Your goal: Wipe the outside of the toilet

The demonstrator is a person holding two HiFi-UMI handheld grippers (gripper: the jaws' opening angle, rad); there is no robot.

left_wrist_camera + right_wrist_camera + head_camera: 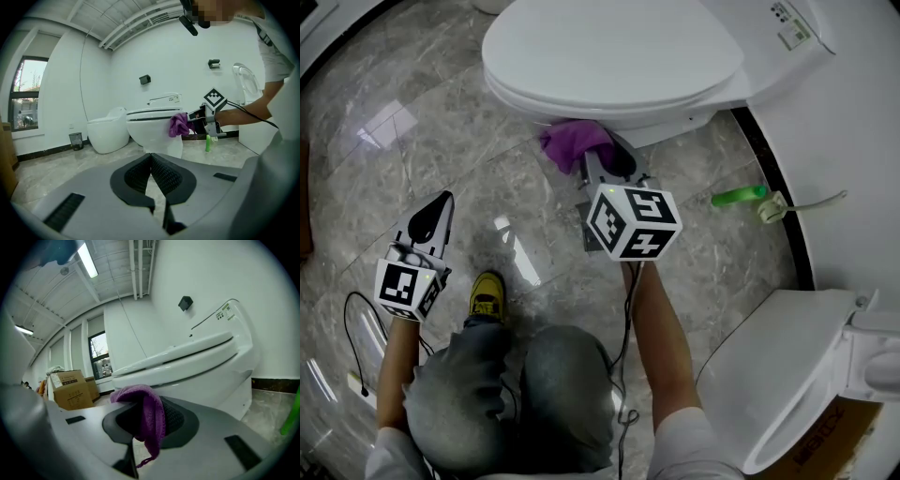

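A white toilet (pixel 609 56) with its lid down fills the top of the head view. My right gripper (pixel 602 150) is shut on a purple cloth (pixel 574 141), held low against the front of the bowl just under the rim. In the right gripper view the purple cloth (pixel 146 413) drapes over the closed jaws with the toilet (pixel 197 366) right behind it. My left gripper (pixel 436 208) hangs over the floor at the left, shut and holding nothing. The left gripper view shows the toilet (pixel 152 129) and the purple cloth (pixel 179 124) farther ahead.
A green bottle (pixel 739 196) and a brush (pixel 773 206) lie on the floor right of the bowl. Another white toilet (pixel 787 375) stands at lower right. A second toilet (pixel 108 133) and a small bin (pixel 75 139) stand by the wall. Cardboard boxes (pixel 70 390) stand beyond.
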